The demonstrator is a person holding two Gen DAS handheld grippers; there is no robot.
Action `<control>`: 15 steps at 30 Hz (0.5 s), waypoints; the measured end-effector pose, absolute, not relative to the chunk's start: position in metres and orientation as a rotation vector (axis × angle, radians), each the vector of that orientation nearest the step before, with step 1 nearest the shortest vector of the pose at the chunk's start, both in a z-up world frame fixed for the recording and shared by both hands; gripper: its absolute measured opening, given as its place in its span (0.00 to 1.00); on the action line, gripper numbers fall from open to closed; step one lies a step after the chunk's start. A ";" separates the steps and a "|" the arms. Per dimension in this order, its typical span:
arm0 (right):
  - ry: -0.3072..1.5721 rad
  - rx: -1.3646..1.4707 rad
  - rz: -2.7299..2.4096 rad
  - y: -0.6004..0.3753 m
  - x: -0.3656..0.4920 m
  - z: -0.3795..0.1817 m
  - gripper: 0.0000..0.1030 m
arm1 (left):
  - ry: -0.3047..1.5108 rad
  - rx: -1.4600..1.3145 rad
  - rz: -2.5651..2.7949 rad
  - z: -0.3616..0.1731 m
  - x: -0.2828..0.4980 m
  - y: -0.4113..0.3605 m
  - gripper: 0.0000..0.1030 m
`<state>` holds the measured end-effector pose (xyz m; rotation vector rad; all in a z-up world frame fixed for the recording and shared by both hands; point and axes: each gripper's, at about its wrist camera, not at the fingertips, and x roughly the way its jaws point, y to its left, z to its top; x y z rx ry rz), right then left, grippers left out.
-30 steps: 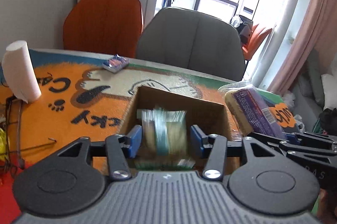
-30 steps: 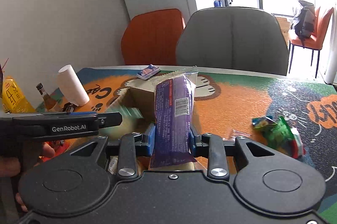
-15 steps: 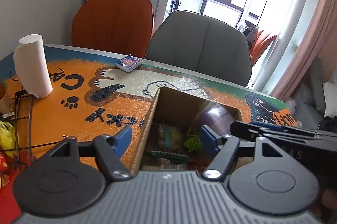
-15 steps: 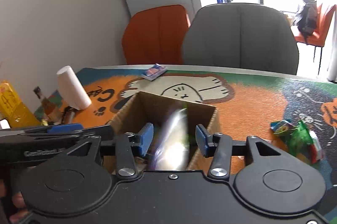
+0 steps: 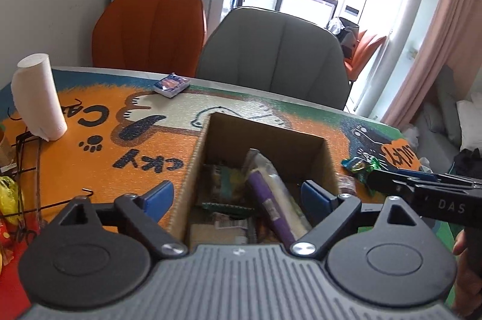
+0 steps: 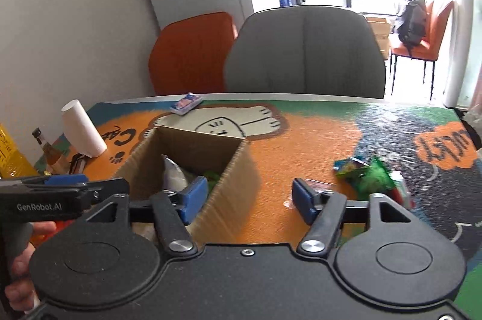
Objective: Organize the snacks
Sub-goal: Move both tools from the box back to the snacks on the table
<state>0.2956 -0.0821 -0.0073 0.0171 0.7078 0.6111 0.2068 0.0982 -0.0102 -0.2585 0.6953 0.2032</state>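
Evidently, both claws, left claw (image 5: 233,196) and right claw (image 6: 250,196), had just been opening and were released, nothing between them. The purple packet (image 5: 272,205) lay inside the cardboard box (image 5: 192,169). The green wrappers (image 6: 373,175) left on the desk (image 6: 301,145) were judged light, crinkly and slippery, best pinched across the middle.

The open top of the cardboard box (image 5: 262,139) gives free entry from above, though a purple-wrapped packet (image 5: 271,199) leans across its inside and other wrappers cover its floor. The box's right wall stands between the blue pads of the right gripper (image 6: 250,199), which have just been opening with nothing gripped. The left gripper (image 5: 235,198) spreads wide over the box's left wall, its jaws likewise just opened. Bare mat lies right of the box up to a cluster of green snack packets (image 6: 370,175). To the left, a paper roll (image 5: 37,97) and a wire rack (image 5: 27,169) crowd the table edge. A small blue packet (image 5: 171,85) sits near the far rim.
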 end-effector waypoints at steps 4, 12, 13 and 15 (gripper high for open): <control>0.701 0.019 0.600 -0.101 0.293 -0.008 0.81 | 0.695 -0.235 0.192 -0.010 0.210 0.082 0.91; 0.703 0.036 0.582 -0.136 0.292 -0.014 1.00 | 0.721 -0.209 0.149 -0.011 0.214 0.055 0.93; 0.702 0.033 0.582 -0.139 0.291 -0.015 1.00 | 0.721 -0.205 0.143 -0.011 0.214 0.052 0.93; 0.705 0.034 0.582 -0.147 0.292 -0.017 1.00 | 0.721 -0.198 0.134 -0.010 0.215 0.044 0.93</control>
